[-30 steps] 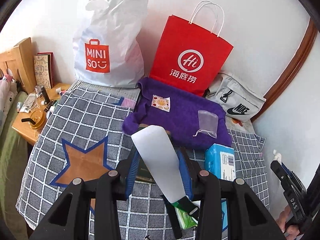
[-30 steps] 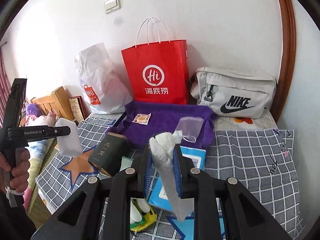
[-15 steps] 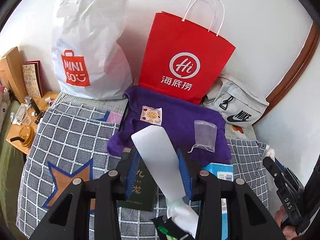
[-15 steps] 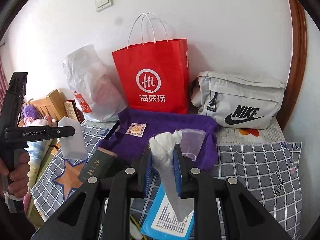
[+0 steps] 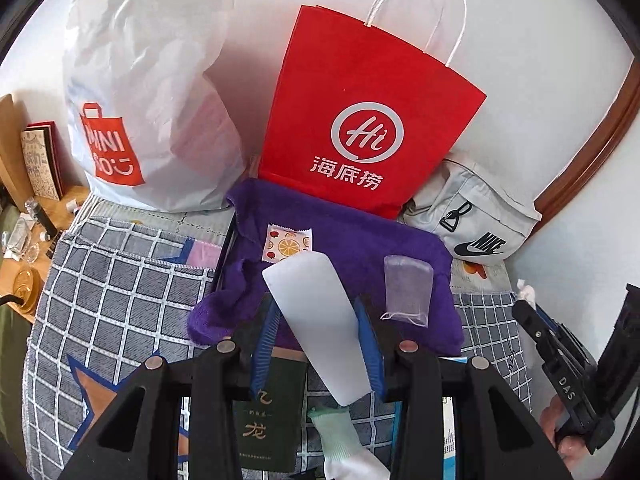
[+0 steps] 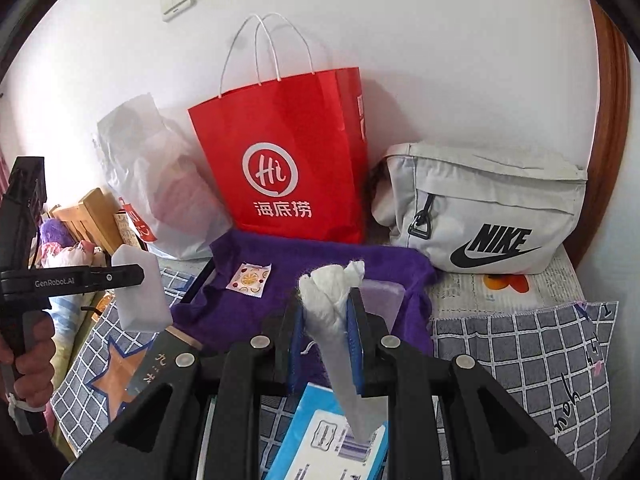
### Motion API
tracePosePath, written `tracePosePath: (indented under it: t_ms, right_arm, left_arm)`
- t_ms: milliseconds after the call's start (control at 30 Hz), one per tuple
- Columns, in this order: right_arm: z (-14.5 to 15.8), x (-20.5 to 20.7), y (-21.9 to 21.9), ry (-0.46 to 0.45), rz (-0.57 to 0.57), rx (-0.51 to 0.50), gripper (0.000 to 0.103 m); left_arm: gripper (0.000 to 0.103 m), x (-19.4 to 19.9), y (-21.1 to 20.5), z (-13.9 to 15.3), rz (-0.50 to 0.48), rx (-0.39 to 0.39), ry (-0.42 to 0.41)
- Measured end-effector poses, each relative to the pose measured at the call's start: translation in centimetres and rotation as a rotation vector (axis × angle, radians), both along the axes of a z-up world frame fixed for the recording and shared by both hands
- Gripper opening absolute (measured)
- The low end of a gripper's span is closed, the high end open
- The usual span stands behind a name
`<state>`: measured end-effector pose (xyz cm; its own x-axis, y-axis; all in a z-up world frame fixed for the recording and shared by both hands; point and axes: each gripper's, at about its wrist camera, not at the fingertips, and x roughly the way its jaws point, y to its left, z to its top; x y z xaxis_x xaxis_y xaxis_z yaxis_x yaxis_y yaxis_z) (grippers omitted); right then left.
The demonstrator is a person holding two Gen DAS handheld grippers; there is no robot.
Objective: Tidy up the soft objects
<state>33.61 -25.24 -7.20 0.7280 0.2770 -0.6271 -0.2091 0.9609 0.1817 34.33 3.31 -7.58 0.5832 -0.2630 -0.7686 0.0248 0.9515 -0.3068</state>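
Two grippers work above a bed covered by a grey checked quilt with an orange star on it. Against the white wall at the head of the bed stand a white Miniso bag, a red paper bag with white cord handles, and a grey Nike pouch, in that order from left to right. Just in front of the red bag lies a purple towel; on it rest a small fruit-print sachet and a clear drawstring pouch, apart from each other. Nearer the cameras lie a dark green box with gold characters and a blue tissue pack. The left gripper is clamped on a white foam sheet, which sticks up past its blue pads over the near edge of the towel. The right gripper is clamped on a crumpled white tissue roll, which is held above the tissue pack.
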Motion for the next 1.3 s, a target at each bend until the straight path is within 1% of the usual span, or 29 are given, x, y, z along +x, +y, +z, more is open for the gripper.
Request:
tracePosePath:
  t_ms: [167,333,467,533,600,767,867,933,1133,1300]
  right_arm:
    - [-1.4,1.9,-0.5,0.033,0.003,0.001,0.020]
    - [-2.4,4.0,-0.8,0.064,0.012,0.009,0.020]
    - [-3.3,6.1,-0.6,0.099,0.029,0.007,0.020]
    - [-3.7,7.1,-0.4,0.122,0.032,0.009,0.021]
    - [-4.1,7.8,-0.2,0.125,0.028,0.005,0.021]
    - [-5.6,9.3,0.2,0.152,0.030,-0.005,0.021]
    - [-6.8,10.2,0.1,0.175,0.027,-0.014,0.021]
    - [-7.8,10.8,0.0,0.198,0.022,-0.028,0.021]
    - [-9.9,12.0,-0.6,0.248,0.007,-0.033,0.021]
    - [-11.3,12.8,-0.5,0.300,0.012,-0.035,0.022]
  left_arm:
    - [0.037,1.4,0.6,-0.5,0.009,-0.018,0.009]
    - [0.037,3.0,1.3,-1.6,0.008,-0.044,0.031]
    - [0.037,4.3,1.6,-3.1,-0.014,-0.079,0.069]
    - [0.037,4.9,1.5,-3.6,-0.023,-0.075,0.067]
    - [0.037,5.5,1.3,-4.3,-0.034,-0.079,0.073]
    - [0.037,7.3,0.4,-6.6,-0.069,-0.079,0.117]
    - [0.037,8.4,0.2,-8.2,-0.087,-0.106,0.156]
    - [0.037,8.8,0.0,-8.8,-0.101,-0.120,0.163]
    - [0.038,10.1,-1.0,-10.1,-0.136,-0.113,0.199]
    - [0.038,10.7,-1.4,-11.3,-0.143,-0.097,0.235]
